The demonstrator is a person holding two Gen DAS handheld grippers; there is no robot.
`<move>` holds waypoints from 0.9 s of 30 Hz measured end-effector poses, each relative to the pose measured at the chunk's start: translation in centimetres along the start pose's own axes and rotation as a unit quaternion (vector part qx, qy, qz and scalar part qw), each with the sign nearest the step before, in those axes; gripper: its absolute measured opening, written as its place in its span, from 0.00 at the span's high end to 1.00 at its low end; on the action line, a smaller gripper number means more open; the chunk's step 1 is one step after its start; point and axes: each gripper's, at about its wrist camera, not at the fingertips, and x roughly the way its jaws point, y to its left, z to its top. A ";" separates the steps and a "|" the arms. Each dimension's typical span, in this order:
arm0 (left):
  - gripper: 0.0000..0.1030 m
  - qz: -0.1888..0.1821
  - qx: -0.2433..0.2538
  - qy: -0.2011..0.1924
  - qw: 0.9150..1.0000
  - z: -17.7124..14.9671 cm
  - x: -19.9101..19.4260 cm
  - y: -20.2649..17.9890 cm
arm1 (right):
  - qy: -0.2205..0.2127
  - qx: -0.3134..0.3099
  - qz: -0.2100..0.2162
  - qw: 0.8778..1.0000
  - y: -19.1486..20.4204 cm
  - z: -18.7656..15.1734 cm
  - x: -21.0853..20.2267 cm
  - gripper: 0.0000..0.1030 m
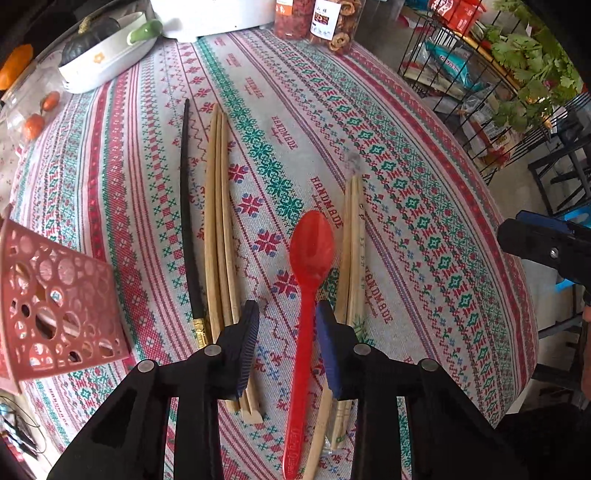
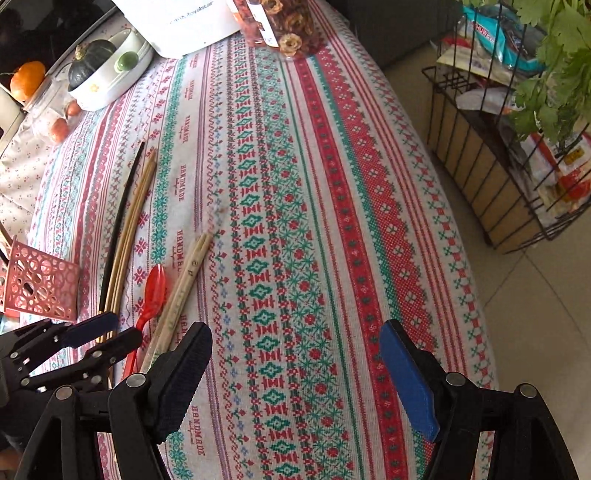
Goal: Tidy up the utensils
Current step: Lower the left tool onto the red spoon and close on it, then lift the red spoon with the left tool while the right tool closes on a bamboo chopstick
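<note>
A red plastic spoon (image 1: pixel 308 280) lies on the patterned tablecloth, bowl pointing away. My left gripper (image 1: pixel 286 325) is open and low over the table, its jaws on either side of the spoon's handle, the right pad close to it. Bamboo chopsticks (image 1: pixel 352 258) lie just right of the spoon. More wooden chopsticks (image 1: pixel 218 229) and a black chopstick (image 1: pixel 186 221) lie to the left. A red perforated utensil holder (image 1: pixel 55 302) stands at the far left. My right gripper (image 2: pixel 295 369) is open wide and empty over bare cloth, right of the spoon (image 2: pixel 149 295) and the left gripper (image 2: pixel 99 336).
A white dish with a dark squash (image 1: pixel 99 48) and jars of dried food (image 1: pixel 325 18) stand at the table's far end. A wire rack (image 2: pixel 509 147) with packets and a green plant stands on the floor beyond the table's right edge.
</note>
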 end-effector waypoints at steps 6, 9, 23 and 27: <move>0.86 0.004 0.010 0.012 1.000 2.1 0.7 -0.5 | 0.006 0.004 -0.003 1.000 -0.3 0.0 0.5 0.23; 0.87 0.002 0.012 0.009 1.000 2.5 0.6 -0.9 | 0.011 0.004 -0.005 1.000 -0.5 0.0 0.8 0.23; 0.90 -0.024 0.024 -0.174 0.984 -3.7 -11.2 1.1 | 0.051 0.006 0.025 0.998 2.9 0.4 4.7 0.24; 0.90 -0.035 0.008 -0.211 0.977 -6.0 -13.3 3.2 | 0.058 -0.020 0.023 0.998 5.5 0.5 6.1 0.35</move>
